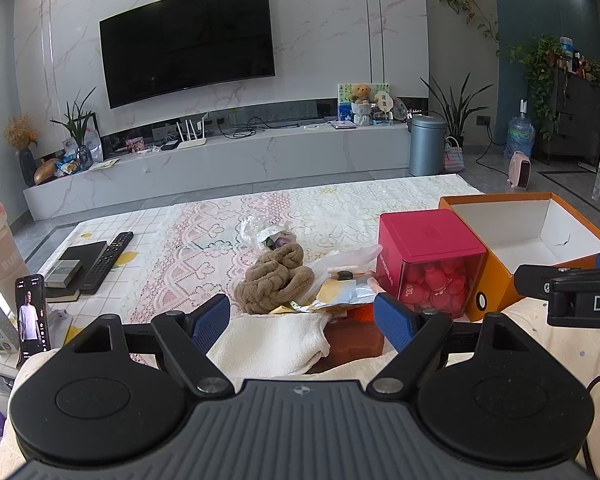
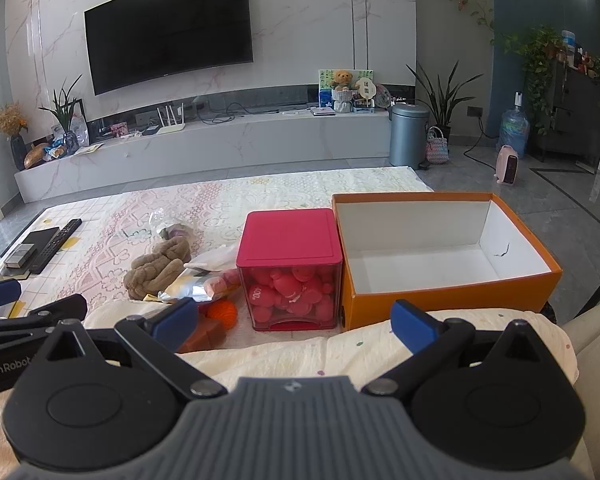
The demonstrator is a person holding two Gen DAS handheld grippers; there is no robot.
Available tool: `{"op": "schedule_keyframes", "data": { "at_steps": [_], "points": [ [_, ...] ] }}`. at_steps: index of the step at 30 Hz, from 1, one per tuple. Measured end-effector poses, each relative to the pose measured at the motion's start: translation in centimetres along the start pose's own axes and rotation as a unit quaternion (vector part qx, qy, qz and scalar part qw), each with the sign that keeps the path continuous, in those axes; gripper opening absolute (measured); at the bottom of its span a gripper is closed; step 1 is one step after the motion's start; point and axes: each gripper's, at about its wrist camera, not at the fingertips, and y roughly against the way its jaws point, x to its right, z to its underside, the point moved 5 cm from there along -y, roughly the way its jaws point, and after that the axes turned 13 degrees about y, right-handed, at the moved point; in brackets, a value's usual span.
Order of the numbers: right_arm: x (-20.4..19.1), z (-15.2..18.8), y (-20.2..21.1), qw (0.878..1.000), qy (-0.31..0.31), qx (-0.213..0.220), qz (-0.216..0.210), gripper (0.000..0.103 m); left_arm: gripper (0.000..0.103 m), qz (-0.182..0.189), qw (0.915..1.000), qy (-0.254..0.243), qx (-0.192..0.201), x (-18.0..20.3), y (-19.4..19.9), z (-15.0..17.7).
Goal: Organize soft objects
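A brown knotted plush (image 1: pixel 275 276) (image 2: pixel 158 267) lies mid-table on the lace cloth. Nearer me sit a white folded cloth (image 1: pixel 272 342), a brown-red block (image 1: pixel 350 342) (image 2: pixel 204 332) and an orange knitted piece (image 2: pixel 222 312). An empty orange box (image 1: pixel 532 236) (image 2: pixel 440 256) stands open at the right. My left gripper (image 1: pixel 302 320) is open above the white cloth, holding nothing. My right gripper (image 2: pixel 294 326) is open too, hovering over a cream dotted fabric (image 2: pixel 340 352) in front of the box.
A red-lidded clear cube (image 1: pixel 430 260) (image 2: pixel 290 268) full of pink toys stands left of the box. Plastic bags and packets (image 1: pixel 340 284) lie beside the plush. A remote (image 1: pixel 108 256), dark books and a phone (image 1: pixel 32 316) occupy the left side.
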Motion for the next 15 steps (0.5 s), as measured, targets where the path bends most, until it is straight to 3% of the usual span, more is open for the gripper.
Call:
{"op": "schedule_keyframes", "data": {
  "at_steps": [15],
  "points": [
    [0.22,0.09,0.01,1.0,-0.006,-0.002,0.003,0.101,0.096,0.0,1.0,0.0,-0.001,0.04,-0.07,0.06]
  ]
}}
